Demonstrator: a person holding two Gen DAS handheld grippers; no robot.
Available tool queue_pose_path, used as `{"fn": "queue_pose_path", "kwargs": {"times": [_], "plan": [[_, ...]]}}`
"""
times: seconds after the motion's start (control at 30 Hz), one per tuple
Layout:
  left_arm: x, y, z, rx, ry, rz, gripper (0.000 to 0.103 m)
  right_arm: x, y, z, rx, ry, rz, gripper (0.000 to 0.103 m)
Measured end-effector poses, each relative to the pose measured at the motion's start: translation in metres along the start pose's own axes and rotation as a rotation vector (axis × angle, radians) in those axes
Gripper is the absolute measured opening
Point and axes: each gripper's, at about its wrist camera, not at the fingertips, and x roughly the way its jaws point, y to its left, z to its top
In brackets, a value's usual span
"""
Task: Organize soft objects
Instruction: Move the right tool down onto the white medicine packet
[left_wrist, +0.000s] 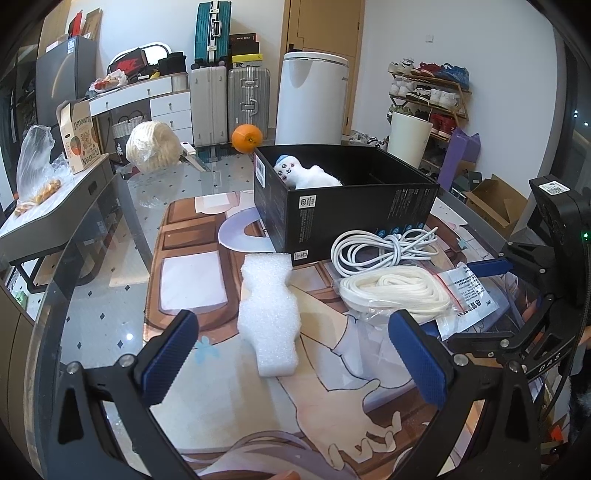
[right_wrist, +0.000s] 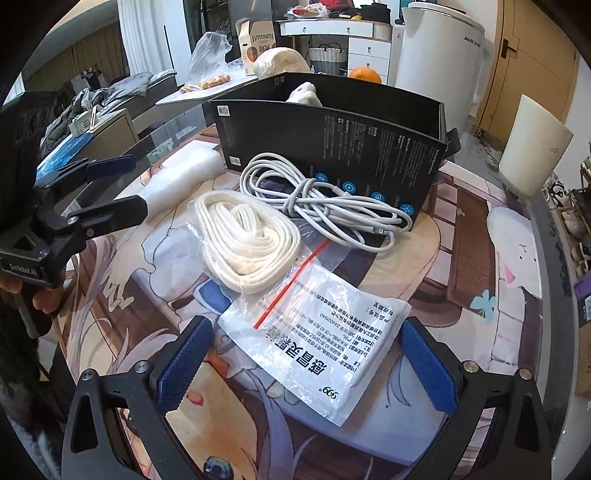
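Plush toy (right_wrist: 304, 92) — mostly hidden inside black box (right_wrist: 332, 136).

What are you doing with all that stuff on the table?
A person is tidying soft things into the black box, holding a gripping tool in each hand. A white plush toy already sits inside. The left tool is open around the white foam block. The right tool is open over a white packet. A coiled white cable and a bagged white rope wait on the mat beside the box.
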Motion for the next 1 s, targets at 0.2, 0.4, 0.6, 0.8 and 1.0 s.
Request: {"fn": "queue_pose_path", "kwargs": {"times": [0.2, 0.4, 0.6, 0.8, 1.0], "plan": [[0.001, -0.001, 0.000, 0.005, 0.006, 0.000, 0.103, 0.003, 0.004, 0.005, 0.017, -0.002, -0.026, 0.102], [0.002, -0.002, 0.000, 0.008, 0.010, -0.003, 0.103, 0.010, 0.005, 0.014, 0.035, -0.001, -0.050, 0.102], [0.002, -0.001, 0.000, 0.004, 0.011, -0.012, 0.103, 0.002, -0.015, 0.004, 0.032, 0.013, -0.054, 0.102], [0.002, -0.002, 0.000, 0.005, 0.016, -0.015, 0.103, -0.003, -0.038, -0.003, 0.062, 0.008, -0.077, 0.102], [0.004, -0.003, 0.000, 0.012, 0.025, -0.012, 0.103, 0.002, -0.033, 0.002, 0.039, 0.006, -0.061, 0.102]]}}
